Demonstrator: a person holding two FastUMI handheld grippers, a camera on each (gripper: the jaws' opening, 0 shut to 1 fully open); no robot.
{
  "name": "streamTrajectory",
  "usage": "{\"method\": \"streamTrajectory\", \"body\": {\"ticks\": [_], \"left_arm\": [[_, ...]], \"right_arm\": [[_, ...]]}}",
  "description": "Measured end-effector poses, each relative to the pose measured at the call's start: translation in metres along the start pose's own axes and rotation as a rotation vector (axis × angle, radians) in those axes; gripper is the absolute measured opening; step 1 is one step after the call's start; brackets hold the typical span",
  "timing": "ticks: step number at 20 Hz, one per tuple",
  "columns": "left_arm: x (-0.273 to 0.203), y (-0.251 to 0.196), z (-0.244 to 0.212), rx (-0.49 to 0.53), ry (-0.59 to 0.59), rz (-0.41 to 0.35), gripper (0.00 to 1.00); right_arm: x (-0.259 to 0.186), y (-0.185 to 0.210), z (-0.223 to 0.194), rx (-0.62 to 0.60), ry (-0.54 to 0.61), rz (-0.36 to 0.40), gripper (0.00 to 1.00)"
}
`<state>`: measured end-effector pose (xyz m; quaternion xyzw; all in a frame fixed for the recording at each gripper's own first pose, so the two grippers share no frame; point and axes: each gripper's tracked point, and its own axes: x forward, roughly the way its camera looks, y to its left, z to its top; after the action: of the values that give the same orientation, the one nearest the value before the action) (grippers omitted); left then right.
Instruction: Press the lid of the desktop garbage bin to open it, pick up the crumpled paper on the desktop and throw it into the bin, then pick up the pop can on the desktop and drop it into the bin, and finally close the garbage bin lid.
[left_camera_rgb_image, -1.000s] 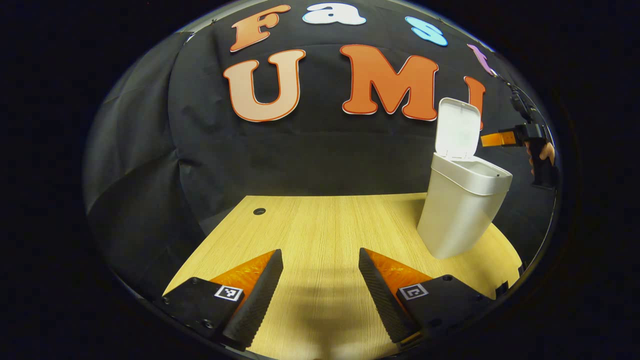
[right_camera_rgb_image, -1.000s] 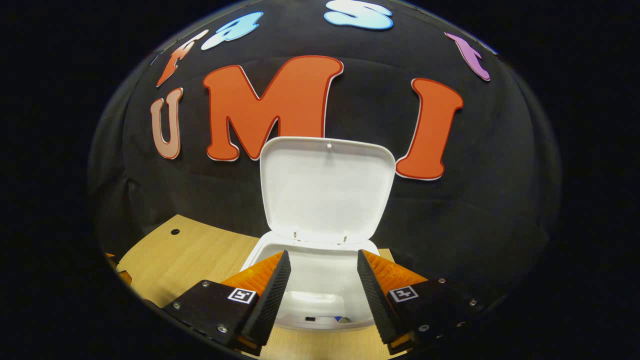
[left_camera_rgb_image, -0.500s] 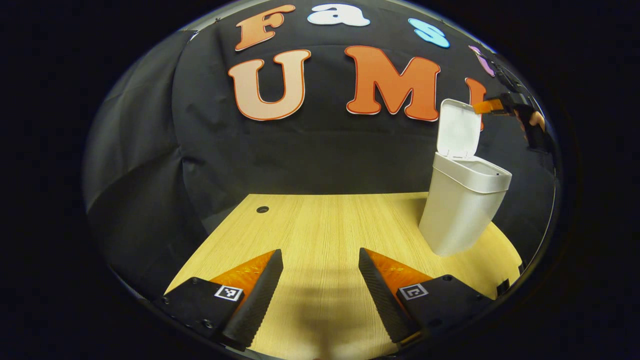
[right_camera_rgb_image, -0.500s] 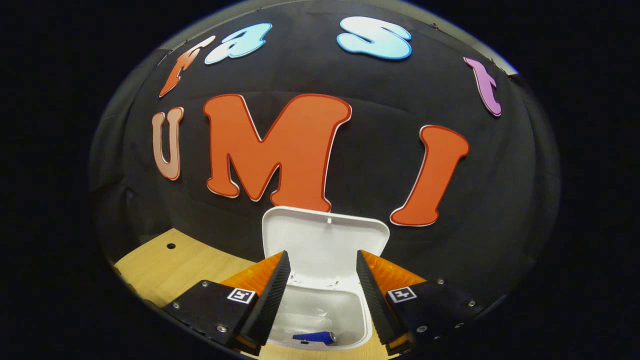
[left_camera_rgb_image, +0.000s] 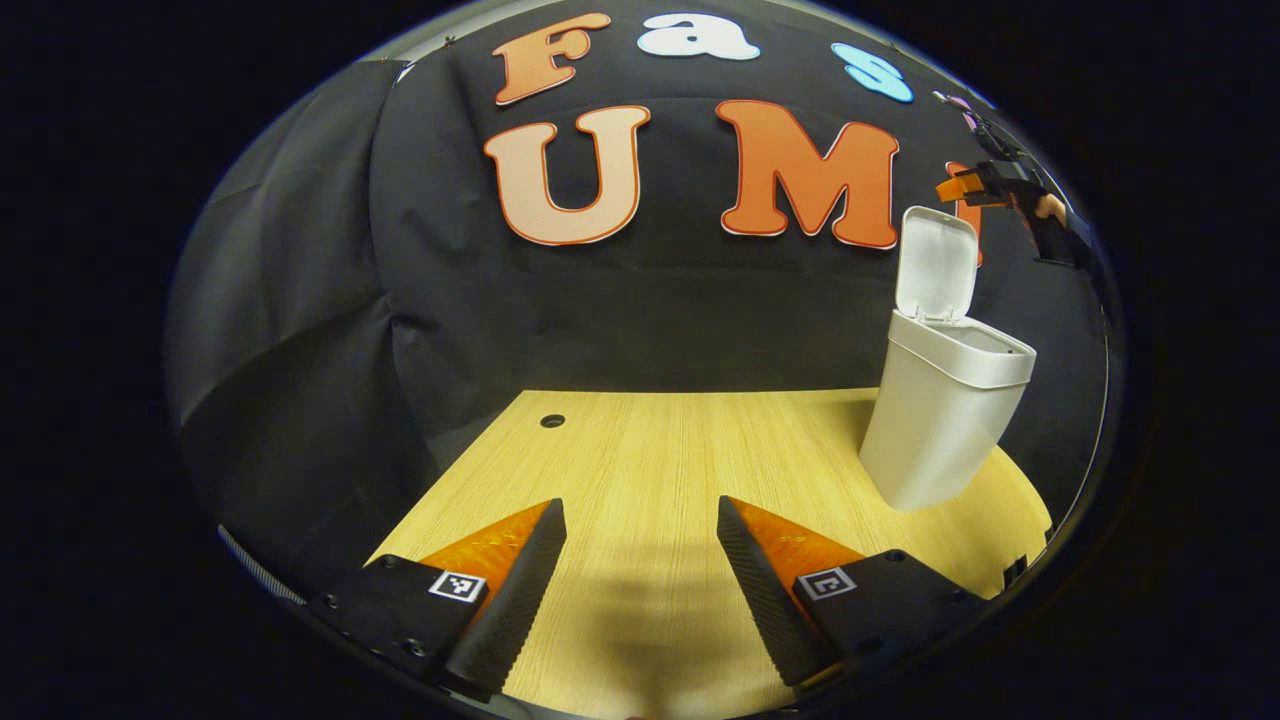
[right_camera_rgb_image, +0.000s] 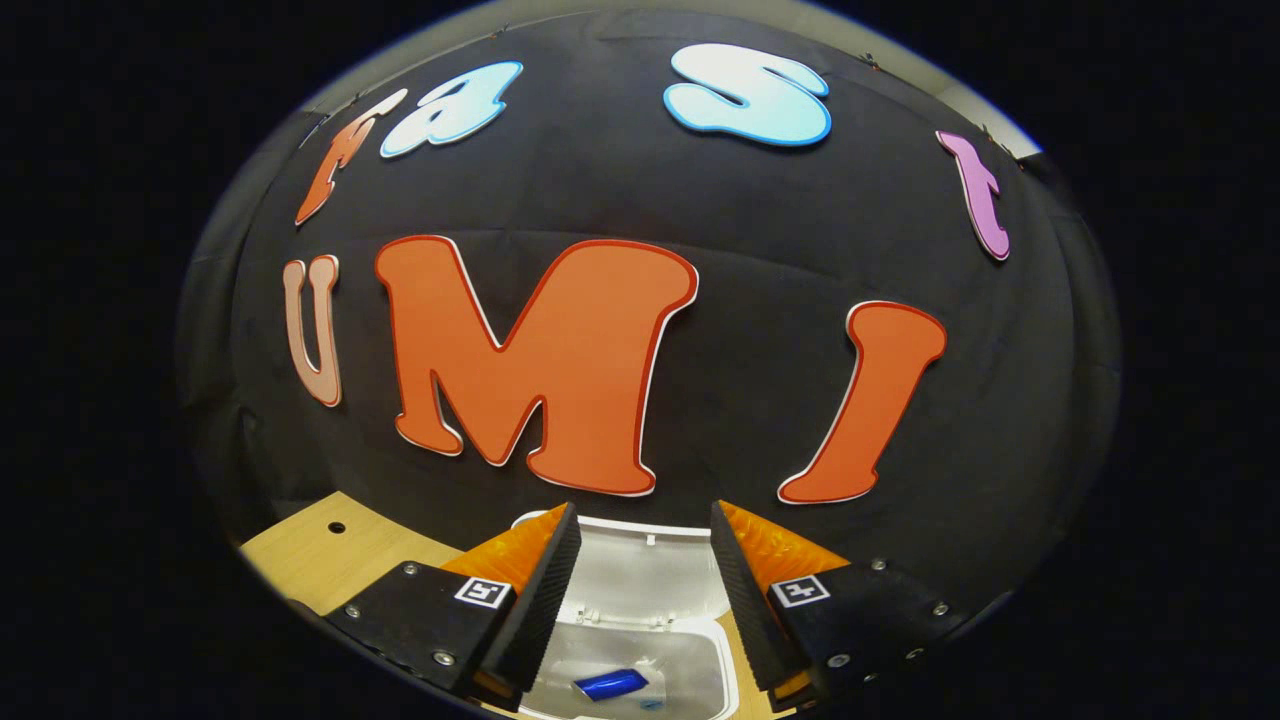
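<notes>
Light wooden desktop (left_camera_rgb_image: 660, 450), small round hole (left_camera_rgb_image: 552, 421) near its far-left corner

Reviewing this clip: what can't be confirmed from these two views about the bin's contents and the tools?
- Crumpled paper: the right tool view looks into the bin, but the fingers and bottom edge cut off most of the interior; a blue item shows.
- Blue item: too small to confirm as the pop can.
- Right tool in the left tool view: too small for jaw state.
</notes>
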<state>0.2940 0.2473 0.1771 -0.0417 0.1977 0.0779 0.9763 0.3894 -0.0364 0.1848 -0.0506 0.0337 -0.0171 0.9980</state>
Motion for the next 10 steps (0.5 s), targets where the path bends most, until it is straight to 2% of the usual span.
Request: {"method": "streamTrajectory", "body": {"ticks": [3,10], "left_arm": [[-0.002,0.009,-0.001,-0.011,0.004,0.026,0.97],[-0.007,0.019,-0.008,-0.035,0.016,0.079,0.97]], "right_arm": [[0.019,0.0,-0.001,0.02,0.015,-0.009,0.79],[0.051,0.016,-0.005,0.052,0.03,0.02,0.79]]}}
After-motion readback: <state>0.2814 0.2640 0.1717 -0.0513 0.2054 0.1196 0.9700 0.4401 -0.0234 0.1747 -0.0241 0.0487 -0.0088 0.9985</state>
